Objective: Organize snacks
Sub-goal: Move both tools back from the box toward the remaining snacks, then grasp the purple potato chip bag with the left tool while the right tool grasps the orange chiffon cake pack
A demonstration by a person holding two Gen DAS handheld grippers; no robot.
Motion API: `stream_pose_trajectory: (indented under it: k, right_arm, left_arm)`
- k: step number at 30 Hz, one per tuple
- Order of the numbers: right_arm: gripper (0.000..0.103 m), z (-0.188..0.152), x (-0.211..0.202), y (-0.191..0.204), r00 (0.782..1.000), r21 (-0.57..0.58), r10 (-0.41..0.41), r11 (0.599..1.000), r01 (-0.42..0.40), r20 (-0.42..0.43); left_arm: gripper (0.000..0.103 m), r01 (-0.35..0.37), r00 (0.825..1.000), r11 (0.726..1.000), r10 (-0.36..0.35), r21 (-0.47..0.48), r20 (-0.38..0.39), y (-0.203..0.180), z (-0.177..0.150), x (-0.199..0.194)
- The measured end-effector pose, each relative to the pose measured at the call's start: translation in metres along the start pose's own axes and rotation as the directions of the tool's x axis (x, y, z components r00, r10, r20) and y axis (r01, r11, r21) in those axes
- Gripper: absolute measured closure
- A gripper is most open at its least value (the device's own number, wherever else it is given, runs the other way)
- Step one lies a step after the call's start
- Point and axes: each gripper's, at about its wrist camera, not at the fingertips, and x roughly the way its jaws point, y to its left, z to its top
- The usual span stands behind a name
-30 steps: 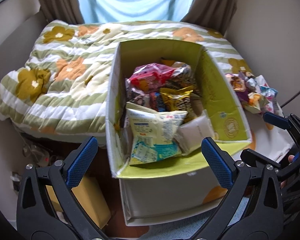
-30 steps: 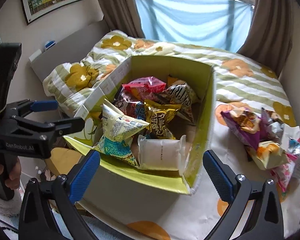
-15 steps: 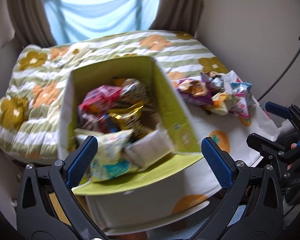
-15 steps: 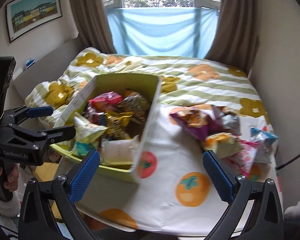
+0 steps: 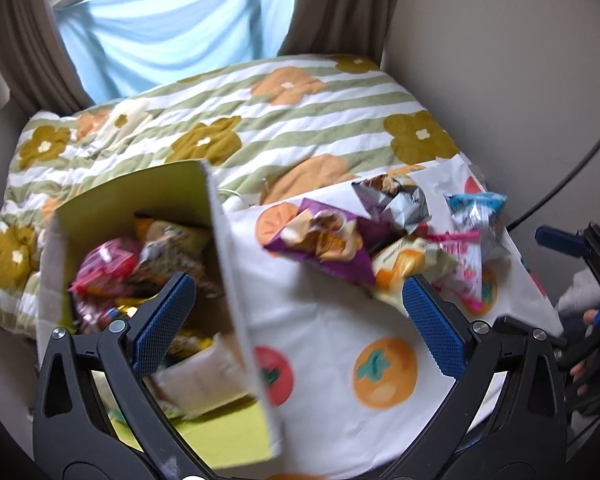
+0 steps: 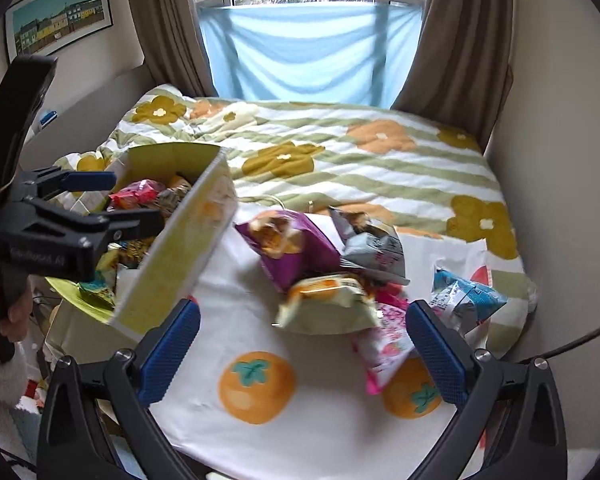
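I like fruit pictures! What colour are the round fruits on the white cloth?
Orange with teal leaves, on the white cloth; clearest in the right wrist view.

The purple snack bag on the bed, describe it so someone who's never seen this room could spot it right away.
On the bed, find the white cloth printed with orange fruits, to the right of the snack-filled cardboard box. In the loose pile on that cloth, the purple snack bag lies nearest the box, the only purple one, beside a grey bag.

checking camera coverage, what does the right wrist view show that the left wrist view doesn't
Only the right wrist view shows the framed picture on the wall and the left hand-held gripper, open over the box.

Only the left wrist view shows the white packet low in the box and the right hand-held gripper, open.

Both show the box, the purple bag and the blue packet.
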Motion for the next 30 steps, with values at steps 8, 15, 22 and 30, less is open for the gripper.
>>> stream_pose_trajectory:
  k: [8, 15, 22, 30]
  right_arm:
    - [0.000, 0.005, 0.052, -0.046, 0.993, -0.005, 0.075, 0.997, -0.076, -0.092]
    - [0.000, 0.009, 0.105, -0.058, 0.970, 0.068, 0.180, 0.983, -0.171, -0.167]
    - [0.000, 0.014, 0.155, -0.064, 0.947, 0.150, 0.209, 0.973, -0.176, -0.243]
    - [0.001, 0.007, 0.183, -0.058, 0.919, 0.155, 0.247, 0.966, -0.208, -0.307]
  left_arm:
    - [0.001, -0.049, 0.989, 0.998, 0.053, 0.035, -0.141, -0.025, 0.032, 0.074]
    - [0.001, -0.040, 0.967, 0.996, 0.060, 0.082, -0.249, -0.030, 0.046, 0.140]
    - [0.001, 0.000, 0.937, 0.995, 0.033, 0.096, -0.347, -0.029, 0.051, 0.192]
    - [0.001, 0.040, 0.899, 0.990, 0.025, 0.139, -0.437, -0.031, 0.044, 0.227]
